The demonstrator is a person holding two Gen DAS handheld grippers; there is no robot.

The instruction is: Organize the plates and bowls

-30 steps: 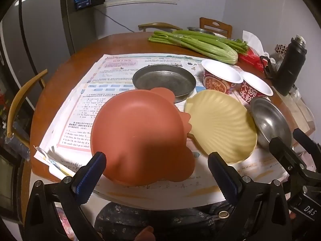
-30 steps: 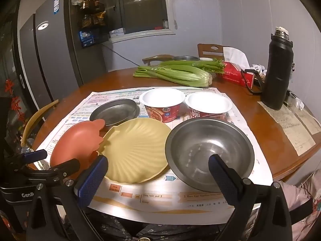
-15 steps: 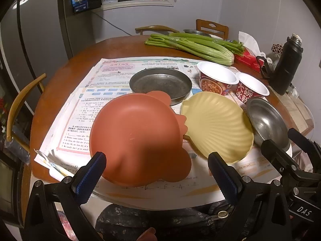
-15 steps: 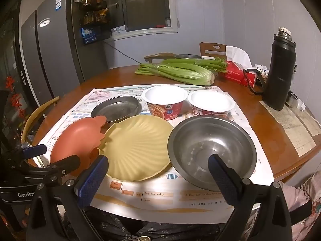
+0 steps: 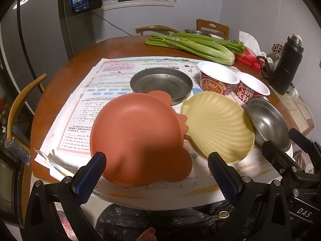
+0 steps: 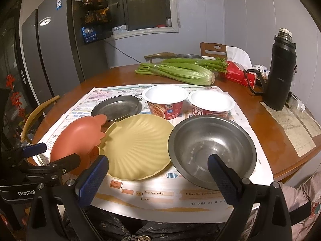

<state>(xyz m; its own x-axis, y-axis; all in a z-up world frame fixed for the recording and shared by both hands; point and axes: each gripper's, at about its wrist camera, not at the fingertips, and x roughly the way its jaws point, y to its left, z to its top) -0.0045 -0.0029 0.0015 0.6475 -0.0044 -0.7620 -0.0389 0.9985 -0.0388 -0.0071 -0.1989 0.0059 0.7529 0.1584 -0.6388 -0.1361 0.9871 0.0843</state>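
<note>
A red-brown fish-shaped plate [image 5: 138, 140] lies at the near left of the newspaper, next to a yellow shell-shaped plate [image 5: 218, 126]. A flat metal dish [image 5: 160, 83] sits behind them, and a steel bowl [image 6: 212, 146] at the near right. Two red paper noodle bowls [image 6: 165, 100] [image 6: 210, 103] stand behind. My left gripper [image 5: 156, 172] is open and empty at the table's near edge, in front of the red plate. My right gripper [image 6: 158, 172] is open and empty, in front of the yellow plate [image 6: 136, 144] and the steel bowl.
Celery [image 6: 176, 71], a red tissue box [image 6: 238, 74] and a black flask [image 6: 280, 72] stand at the back and right of the round wooden table [image 6: 280, 138]. Chairs [image 5: 22, 104] ring the table. A grey fridge [image 6: 50, 40] stands at the left.
Both grippers have drawn back and risen slightly; the dishes look a little farther. Nothing on the table has moved.
</note>
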